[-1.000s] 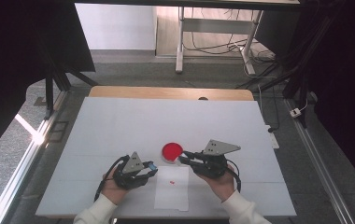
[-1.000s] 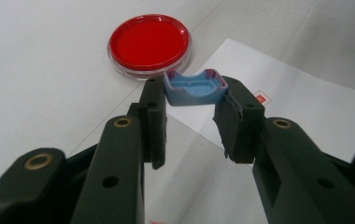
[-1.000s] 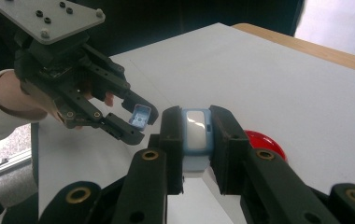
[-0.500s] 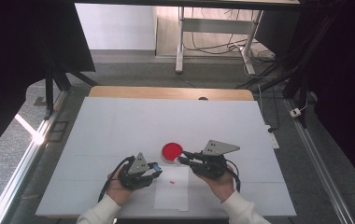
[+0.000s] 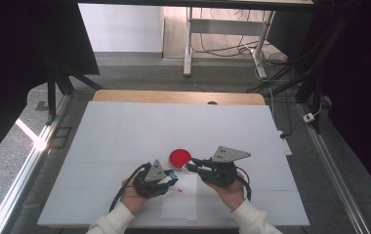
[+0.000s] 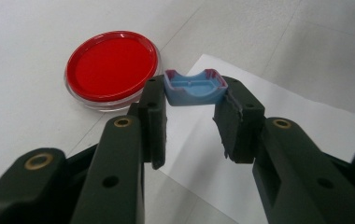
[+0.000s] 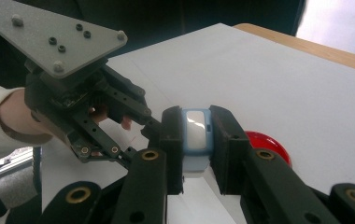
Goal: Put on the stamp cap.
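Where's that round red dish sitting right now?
The red dish sits on the white table, just beyond the tips of the left gripper and right gripper, beside the paper sheet.

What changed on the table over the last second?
The left gripper slid rightward toward the right gripper, ending beside the round red lidded dish. It holds a small blue plastic cap; the right gripper is shut on a light blue block with a white face. No grip changed. The right hand, the dish and the white paper sheet stayed put.
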`<state>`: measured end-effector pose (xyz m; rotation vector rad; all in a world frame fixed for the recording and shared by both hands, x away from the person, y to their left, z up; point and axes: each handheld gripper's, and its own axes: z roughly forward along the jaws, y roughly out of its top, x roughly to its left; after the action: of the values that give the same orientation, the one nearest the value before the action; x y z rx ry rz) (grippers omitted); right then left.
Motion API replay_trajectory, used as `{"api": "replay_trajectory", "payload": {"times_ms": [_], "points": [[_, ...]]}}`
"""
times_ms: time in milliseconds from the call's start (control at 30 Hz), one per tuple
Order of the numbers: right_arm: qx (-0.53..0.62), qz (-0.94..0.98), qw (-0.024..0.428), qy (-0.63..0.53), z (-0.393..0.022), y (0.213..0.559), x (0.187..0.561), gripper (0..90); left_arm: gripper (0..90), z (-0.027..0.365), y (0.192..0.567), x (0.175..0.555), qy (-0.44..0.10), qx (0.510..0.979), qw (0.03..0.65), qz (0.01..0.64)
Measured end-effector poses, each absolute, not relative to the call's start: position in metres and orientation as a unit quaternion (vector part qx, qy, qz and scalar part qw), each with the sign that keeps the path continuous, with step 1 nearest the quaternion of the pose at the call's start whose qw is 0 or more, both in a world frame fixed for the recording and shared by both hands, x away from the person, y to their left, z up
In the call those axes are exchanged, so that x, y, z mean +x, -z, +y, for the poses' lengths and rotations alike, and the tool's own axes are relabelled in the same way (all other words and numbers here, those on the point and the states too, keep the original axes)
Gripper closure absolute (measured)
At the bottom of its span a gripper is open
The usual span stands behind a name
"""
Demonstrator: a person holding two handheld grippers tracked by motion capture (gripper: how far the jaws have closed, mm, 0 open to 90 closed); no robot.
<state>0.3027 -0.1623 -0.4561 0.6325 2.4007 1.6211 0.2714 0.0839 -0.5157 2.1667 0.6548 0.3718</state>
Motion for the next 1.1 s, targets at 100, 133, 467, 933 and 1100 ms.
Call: {"api": "replay_trajectory", "payload": {"times_ms": [100,133,467,933,1100], "points": [[0.213,0.806,0.088,-0.545,-0.163,0.456,0.303,75.2,64.2,0.082,0.516,0.272,-0.148,0.862,0.411,0.258],[0.213,0.806,0.088,-0.545,-0.162,0.456,0.303,75.1,64.2,0.081,0.516,0.272,-0.147,0.862,0.411,0.259],[0.212,0.808,0.088,-0.543,-0.161,0.457,0.302,75.2,64.2,0.073,0.516,0.274,-0.150,0.862,0.413,0.255],[0.212,0.810,0.090,-0.539,-0.160,0.458,0.302,75.2,64.2,0.062,0.517,0.279,-0.155,0.858,0.418,0.256],[0.221,0.809,0.094,-0.536,-0.159,0.459,0.302,75.1,64.1,0.061,0.517,0.279,-0.164,0.853,0.421,0.259]]}}
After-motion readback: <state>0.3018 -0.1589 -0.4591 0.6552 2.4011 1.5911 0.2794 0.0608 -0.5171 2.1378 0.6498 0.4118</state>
